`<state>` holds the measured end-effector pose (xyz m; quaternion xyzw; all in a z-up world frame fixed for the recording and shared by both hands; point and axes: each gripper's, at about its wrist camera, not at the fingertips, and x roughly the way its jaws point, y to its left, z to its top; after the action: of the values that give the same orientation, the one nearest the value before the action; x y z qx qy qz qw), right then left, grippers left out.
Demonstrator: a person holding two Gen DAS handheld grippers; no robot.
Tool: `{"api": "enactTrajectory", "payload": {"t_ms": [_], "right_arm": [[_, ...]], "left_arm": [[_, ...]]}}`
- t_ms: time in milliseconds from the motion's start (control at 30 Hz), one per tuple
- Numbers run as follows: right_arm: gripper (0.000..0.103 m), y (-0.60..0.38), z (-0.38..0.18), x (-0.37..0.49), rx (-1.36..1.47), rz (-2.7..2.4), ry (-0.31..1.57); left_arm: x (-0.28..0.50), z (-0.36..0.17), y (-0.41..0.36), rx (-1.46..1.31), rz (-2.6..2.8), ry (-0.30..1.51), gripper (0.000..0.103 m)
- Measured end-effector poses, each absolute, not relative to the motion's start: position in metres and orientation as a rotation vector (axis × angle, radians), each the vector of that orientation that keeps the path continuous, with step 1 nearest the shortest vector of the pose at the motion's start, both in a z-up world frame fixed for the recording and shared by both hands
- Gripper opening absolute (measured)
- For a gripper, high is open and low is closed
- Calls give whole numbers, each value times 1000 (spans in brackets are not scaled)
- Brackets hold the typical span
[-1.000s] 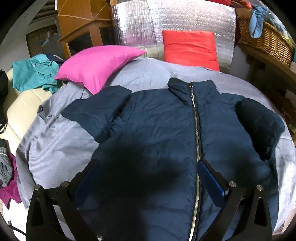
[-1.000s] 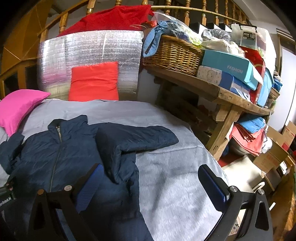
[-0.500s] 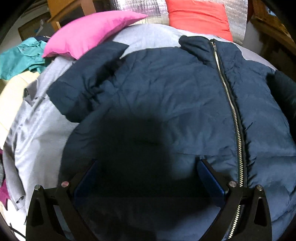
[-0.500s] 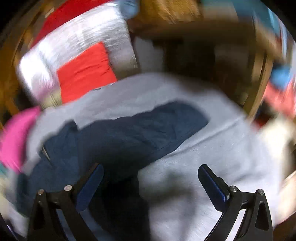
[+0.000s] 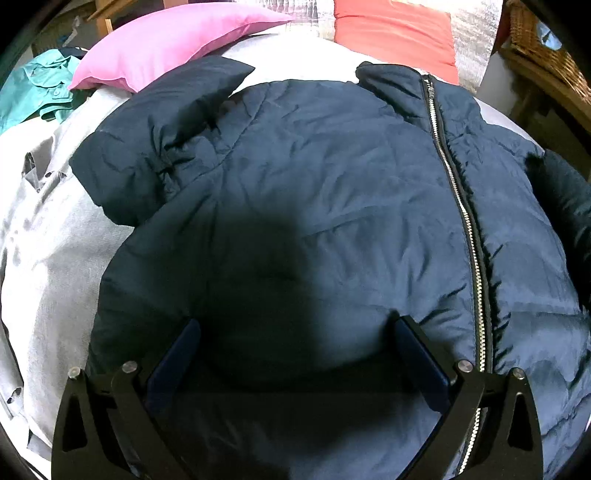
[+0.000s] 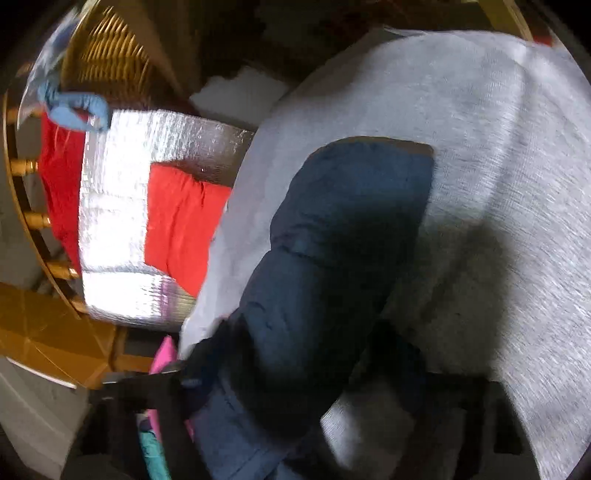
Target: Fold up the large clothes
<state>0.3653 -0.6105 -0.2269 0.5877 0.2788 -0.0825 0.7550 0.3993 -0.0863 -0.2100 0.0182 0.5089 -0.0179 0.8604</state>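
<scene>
Hovering low over the navy jacket (image 5: 332, 206), your left gripper (image 5: 295, 354) has its jaws spread wide; the blue pads (image 5: 177, 362) stand well apart just above the lower front panel and pinch no fabric. Its shadow falls dark on the cloth between them.

Jacket position: it lies front-up on the grey bed cover (image 5: 55, 236), zipper (image 5: 458, 206) closed, running from the collar near the head of the bed down toward the foot edge. One sleeve (image 5: 147, 147) is folded short toward the bed's left edge, just below the pink pillow (image 5: 173, 40). A red cushion (image 5: 395, 33) leans at the head of the bed against silver foil sheeting (image 6: 122, 206). A teal garment (image 5: 33, 92) lies off the left edge.

Right wrist view is rolled hard sideways and motion-blurred. Your right gripper (image 6: 303, 384) sits at the base of the other sleeve (image 6: 332, 258), which stretches out across the grey cover toward the bed's right edge. Its jaws have just been closing, and the sleeve lies between them. The fingers are dark smears here, so I cannot tell whether the pads already press the fabric.

A wicker basket (image 6: 110, 62) shows beyond the head of the bed.
</scene>
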Motion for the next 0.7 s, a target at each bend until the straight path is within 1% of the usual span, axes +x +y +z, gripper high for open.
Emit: {"api": "enactTrajectory", "payload": {"t_ms": [33,67,133,200,267,333,400,433,500,567,633,667,700], "right_arm": [[38,-605,-225,367,1269,-172,617],[38,-599,-220,368,1246,-181,616],[29,-581,-198,368,1127,-200,600],[29,-560,-170,367,998,-183,575],[29,-527,-135,362,868,-116,518],[29,-491,-112,356,787,-21,485],[29,-453,-103,351,740,85,491],[31,-432,-102,350,731,137,506],[31,-402,-106,347,741,216,523],[31,-376,-117,347,770,304,550],[32,-354,-134,354,777,356,618],[35,-341,-142,354,773,376,661],[50,-332,-148,356,773,390,703]], "left_arm": [[400,-209,-85,41,-45,1078,103],[400,-210,-85,42,-51,1088,103],[400,-207,-83,53,-61,1117,103],[402,-201,-84,69,-57,1127,103],[398,-187,-85,110,-32,1056,103],[392,-171,-84,136,-12,983,103],[389,-155,-74,118,9,924,103],[388,-148,-66,97,26,900,103],[389,-138,-45,41,59,871,103],[392,-140,-28,-8,88,861,103],[391,-141,-15,-46,117,858,103],[392,-141,-9,-59,129,857,103],[394,-141,-4,-67,137,858,103]]}}
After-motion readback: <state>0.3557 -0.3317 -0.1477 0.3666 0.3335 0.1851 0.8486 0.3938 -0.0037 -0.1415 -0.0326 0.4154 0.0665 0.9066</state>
